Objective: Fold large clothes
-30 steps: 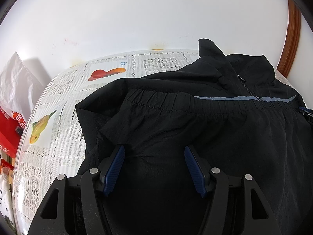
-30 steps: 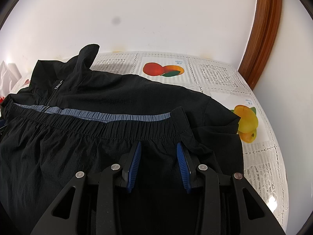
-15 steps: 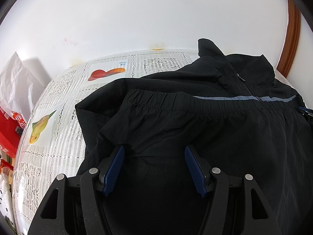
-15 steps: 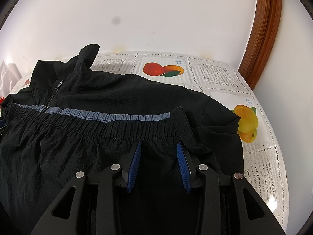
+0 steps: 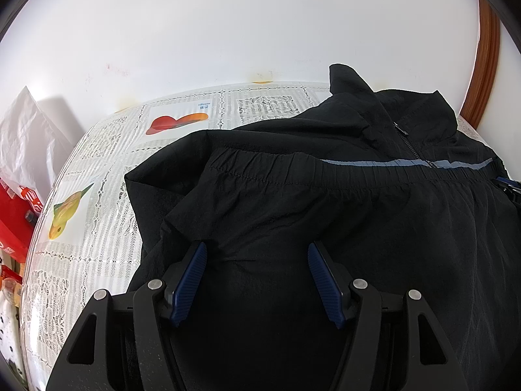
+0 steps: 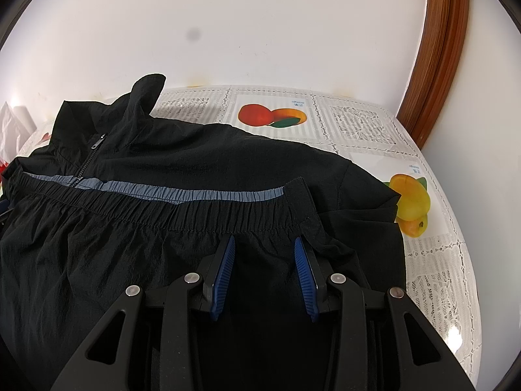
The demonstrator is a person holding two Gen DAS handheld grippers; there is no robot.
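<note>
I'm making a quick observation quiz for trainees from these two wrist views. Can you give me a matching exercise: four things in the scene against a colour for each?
Things:
1. jacket
2. stripe along the elastic hem
3. door frame
4. boxes beside the table

Colours:
a. brown
b. red
c. black
d. grey-blue

Pairs: 1-c, 2-d, 3-a, 4-b

Jacket (image 5: 325,215) lies on table (image 5: 81,244), hem folded up toward collar (image 6: 143,97) at the wall (image 6: 260,32). Left tool (image 5: 255,260) over the jacket's left part, right tool (image 6: 263,251) over its right. Boxes (image 5: 13,215) left of table; door frame (image 6: 433,65) at its right.
</note>
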